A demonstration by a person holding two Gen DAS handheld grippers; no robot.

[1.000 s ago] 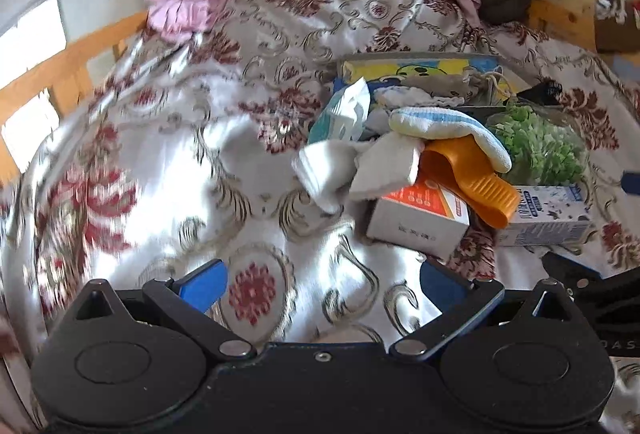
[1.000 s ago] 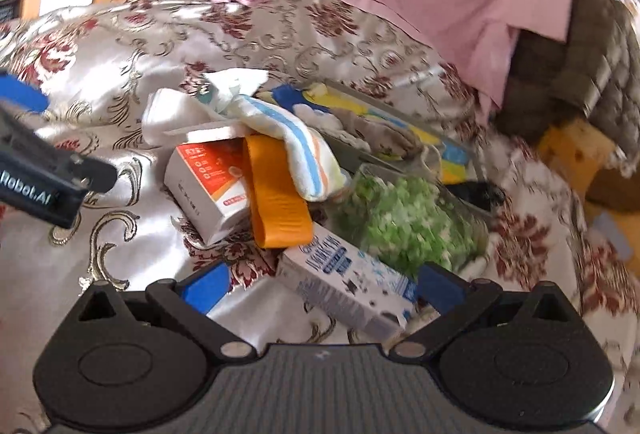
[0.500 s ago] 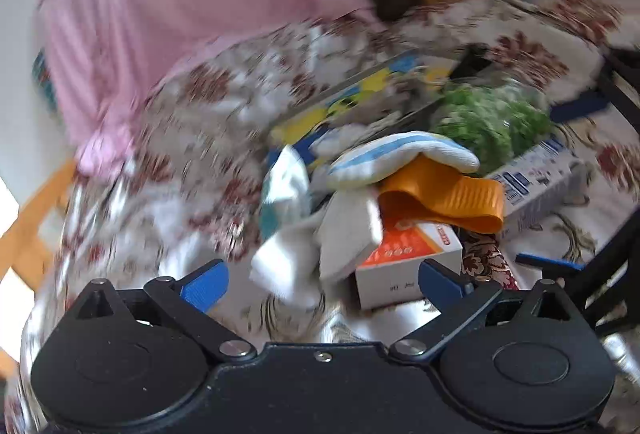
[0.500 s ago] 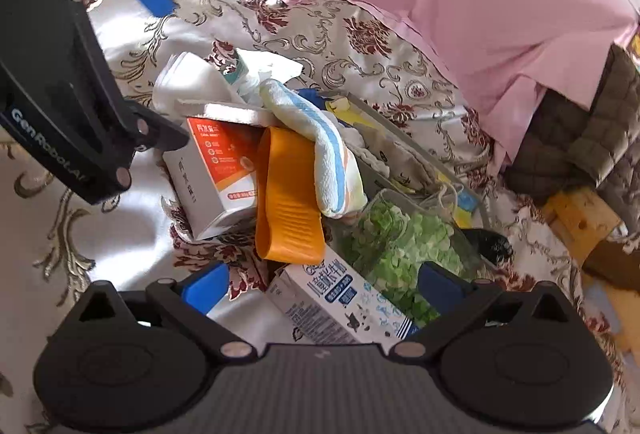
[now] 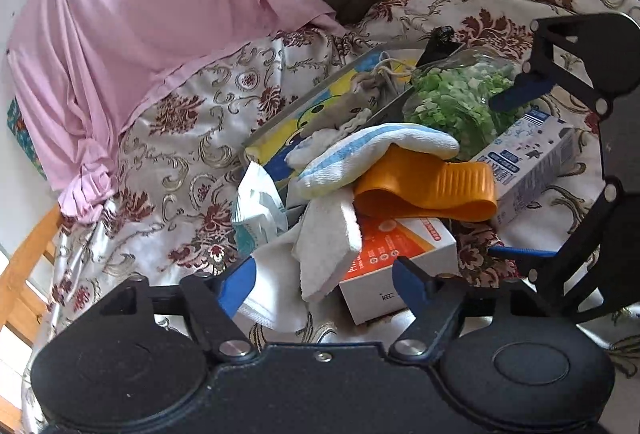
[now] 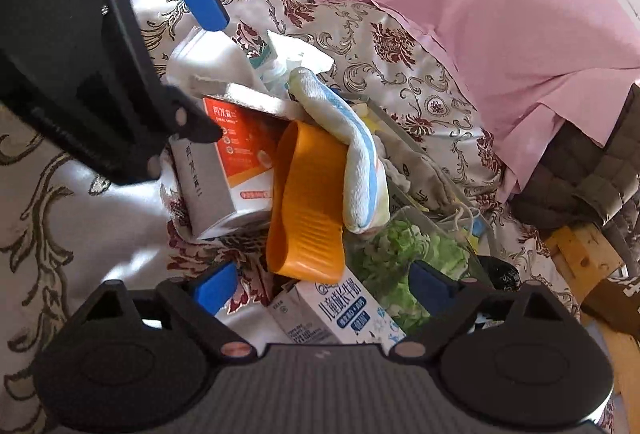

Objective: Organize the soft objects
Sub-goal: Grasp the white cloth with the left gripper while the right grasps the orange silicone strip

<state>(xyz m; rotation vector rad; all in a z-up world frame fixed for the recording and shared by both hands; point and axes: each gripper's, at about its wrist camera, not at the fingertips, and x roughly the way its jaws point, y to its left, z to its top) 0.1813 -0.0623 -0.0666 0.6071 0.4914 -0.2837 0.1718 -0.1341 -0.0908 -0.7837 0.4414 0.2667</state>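
A pile lies on the floral bedspread point(image 5: 188, 138). A blue-striped white towel point(image 5: 372, 150) point(image 6: 352, 154) drapes over an orange ribbed piece point(image 5: 432, 190) point(image 6: 308, 202). A stiff white cloth point(image 5: 328, 246) and a softer white cloth point(image 5: 276, 294) lean on an orange-and-white box point(image 5: 400, 258) point(image 6: 236, 154). My left gripper point(image 5: 322, 282) point(image 6: 216, 78) is closing, with the white cloths between its blue fingers; the pads are not pressing on them. My right gripper point(image 6: 320, 286) point(image 5: 492, 176) is also closing, and straddles a milk carton point(image 6: 336, 310) point(image 5: 532, 162) without gripping it.
A clear container of green bits point(image 5: 452, 102) point(image 6: 404, 254) sits behind the carton. A yellow-and-blue tray point(image 5: 288, 130) holds a grey pouch. A teal-and-white packet point(image 5: 256, 206) lies left of the pile. Pink fabric point(image 5: 140, 34) covers the bed's far end, with a wooden frame point(image 5: 24, 274) around it.
Both grippers rolled and moved lower and closer to the pile. The left jaws narrowed around the white cloths. The left gripper came into the right wrist view at upper left.
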